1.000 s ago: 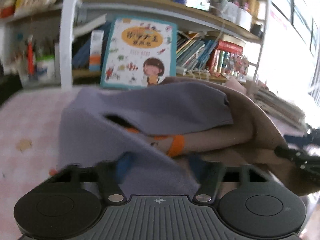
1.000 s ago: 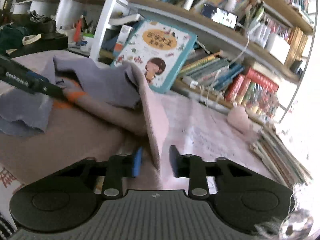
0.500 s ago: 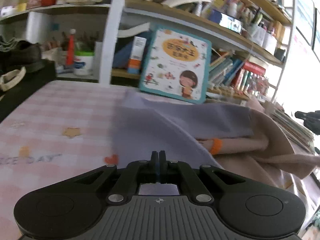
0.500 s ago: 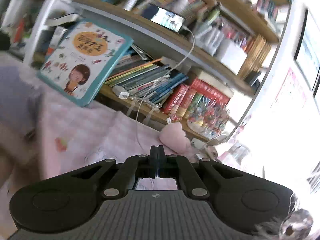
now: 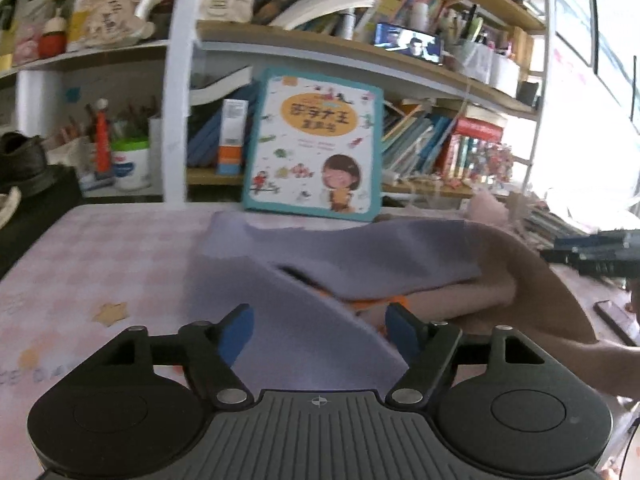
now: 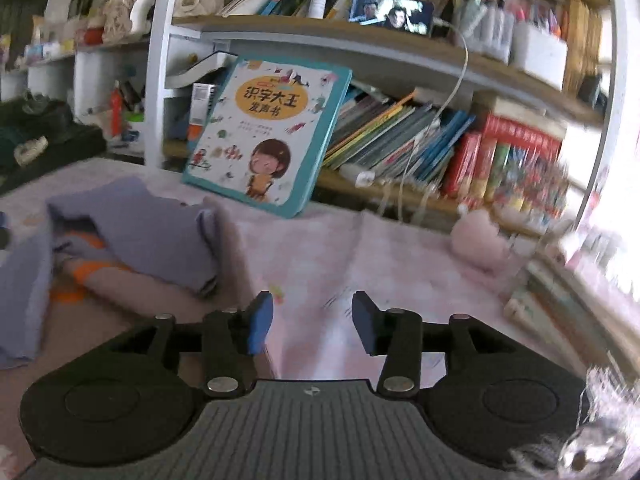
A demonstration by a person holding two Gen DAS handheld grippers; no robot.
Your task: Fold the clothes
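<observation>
My table [image 5: 120, 256], under a pink checked cloth, carries the half-folded lavender-and-beige garment [image 5: 320, 280] at twelve o'clock, a picture book [image 5: 316, 152] propped behind it.

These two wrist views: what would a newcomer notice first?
First, the bright children's book with a cartoon girl, leaning against the crowded bookshelf. Before it, a partly folded lavender and beige garment lies on the pink checked tablecloth, in front of the left gripper, whose jaws are opening.
</observation>
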